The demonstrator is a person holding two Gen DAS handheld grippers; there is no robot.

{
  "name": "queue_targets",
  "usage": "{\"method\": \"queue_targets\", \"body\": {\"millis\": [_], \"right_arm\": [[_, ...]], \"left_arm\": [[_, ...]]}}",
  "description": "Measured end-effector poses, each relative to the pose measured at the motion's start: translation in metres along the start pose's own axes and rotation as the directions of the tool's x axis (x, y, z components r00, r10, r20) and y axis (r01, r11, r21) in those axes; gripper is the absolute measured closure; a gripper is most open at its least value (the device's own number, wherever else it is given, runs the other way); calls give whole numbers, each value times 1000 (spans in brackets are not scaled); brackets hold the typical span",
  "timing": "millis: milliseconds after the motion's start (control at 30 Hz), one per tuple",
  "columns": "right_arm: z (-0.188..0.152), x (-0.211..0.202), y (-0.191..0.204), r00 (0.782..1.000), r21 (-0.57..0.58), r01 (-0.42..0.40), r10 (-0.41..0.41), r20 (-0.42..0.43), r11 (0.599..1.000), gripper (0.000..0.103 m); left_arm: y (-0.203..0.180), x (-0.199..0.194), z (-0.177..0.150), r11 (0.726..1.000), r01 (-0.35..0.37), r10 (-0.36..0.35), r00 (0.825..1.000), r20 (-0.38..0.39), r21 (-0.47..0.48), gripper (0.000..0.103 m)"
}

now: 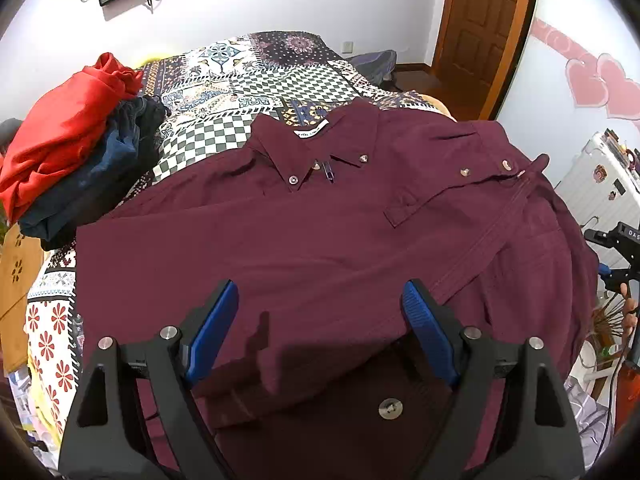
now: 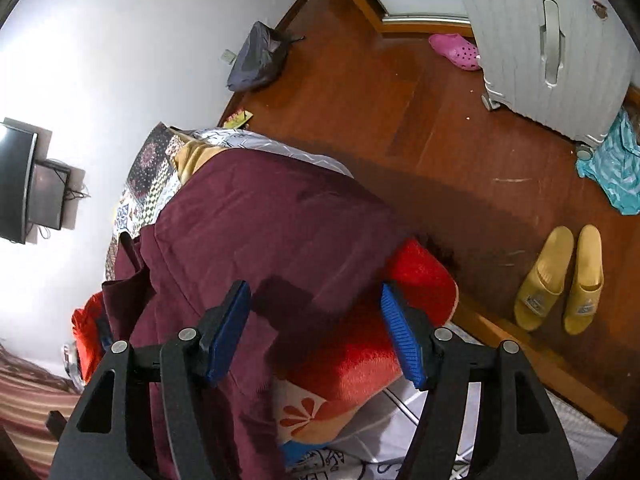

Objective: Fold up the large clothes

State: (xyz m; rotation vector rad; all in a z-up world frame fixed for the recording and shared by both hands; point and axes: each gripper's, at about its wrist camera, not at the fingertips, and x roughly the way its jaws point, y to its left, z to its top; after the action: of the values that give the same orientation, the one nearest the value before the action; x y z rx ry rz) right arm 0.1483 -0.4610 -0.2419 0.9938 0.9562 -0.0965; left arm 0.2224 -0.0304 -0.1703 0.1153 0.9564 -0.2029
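Maroon shirt (image 1: 320,220) lies spread on the patterned bedspread (image 1: 248,80), directly ahead of and beneath the left gripper (image 1: 320,312), whose jaws stand wide, gripping nothing. The right gripper (image 2: 316,312) hangs over the shirt's edge, jaws apart, empty.

I see a dark red shirt (image 1: 320,232) of soft, matt cloth with shiny little buttons (image 1: 465,171). My jaws have bumpy blue rubbery pads (image 2: 400,336) on dull black plastic. The wooden floor (image 2: 360,92) looks smooth and glossy.

Black claw (image 1: 320,308), blue ribbed pads (image 1: 212,332)
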Motion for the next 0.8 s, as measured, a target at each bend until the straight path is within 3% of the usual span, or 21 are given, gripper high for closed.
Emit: {"method": "queue_targets", "body": {"millis": [233, 467, 533, 667, 800], "right_arm": [[15, 13, 25, 993, -122, 63, -50, 106, 991, 40], [31, 24, 38, 991, -131, 24, -6, 136, 991, 91], [30, 13, 57, 985, -189, -1, 34, 170, 982, 93], [18, -19, 124, 959, -399, 0, 113, 260, 917, 95], [-12, -45, 194, 933, -580, -40, 237, 269, 814, 95]], "left_arm": [[-2, 5, 0, 1000, -17, 18, 1000, -15, 11, 19], [4, -1, 0, 999, -37, 37, 999, 4, 5, 19], [8, -2, 0, 999, -40, 40, 999, 4, 0, 19], [16, -3, -2, 999, -40, 40, 999, 7, -21, 19], [21, -7, -3, 999, -26, 27, 999, 23, -37, 19]]}}
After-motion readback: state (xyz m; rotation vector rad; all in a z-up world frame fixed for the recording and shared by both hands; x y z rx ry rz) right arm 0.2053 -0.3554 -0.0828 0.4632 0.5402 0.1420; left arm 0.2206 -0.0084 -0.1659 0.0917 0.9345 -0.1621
